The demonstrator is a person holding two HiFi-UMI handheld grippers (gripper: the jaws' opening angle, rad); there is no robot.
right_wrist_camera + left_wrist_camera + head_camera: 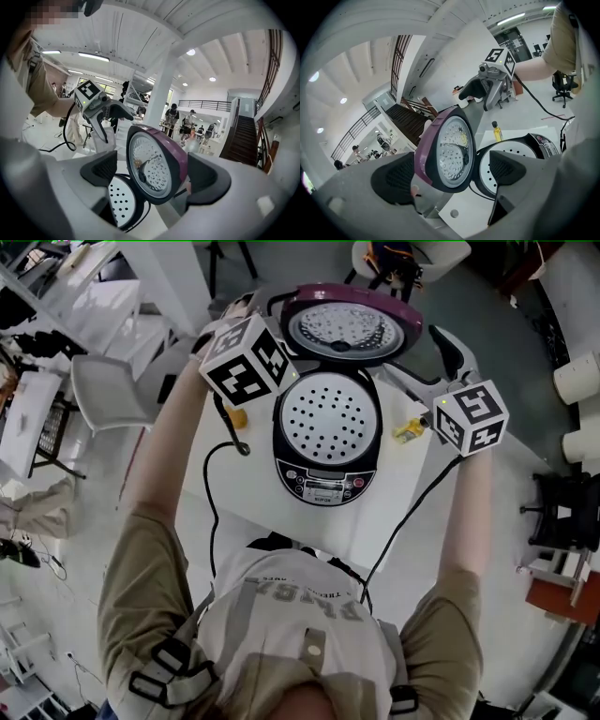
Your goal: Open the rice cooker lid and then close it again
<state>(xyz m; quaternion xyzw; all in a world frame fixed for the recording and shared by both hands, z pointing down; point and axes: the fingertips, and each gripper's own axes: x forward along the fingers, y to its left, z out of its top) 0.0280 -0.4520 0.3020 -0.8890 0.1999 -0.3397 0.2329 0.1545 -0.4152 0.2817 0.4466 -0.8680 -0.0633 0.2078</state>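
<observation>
Both grippers released: left gripper (452, 157) has its jaws wide apart, with the raised lid (449, 149) framed in the gap. Right gripper (153, 153) is the same, jaws spread and the lid's purple rim sitting between the pads. Can't tell from any view whether a pad actually touches the rim. In the head view the two grippers flank the lid at top centre of the frame, left one at its left edge, right one at its right. Lid is fully open, tilted back on the hinge, metal dimpled inner plate facing the camera. Rice cooker (327, 479) sits mid-frame on a white table (398, 512), control panel toward the person, with a white perforated steamer tray (328, 413) exposed in the pot opening. Small yellow bottle (409, 430) stands on the table just right of the cooker body, below the right gripper's marker cube. Another small yellow item (237, 417) is just left of the body, too small to identify. Black cables (214, 512) run from both grippers down across the table toward the person. White chair (108, 390) is off the table at the left of the frame.
</observation>
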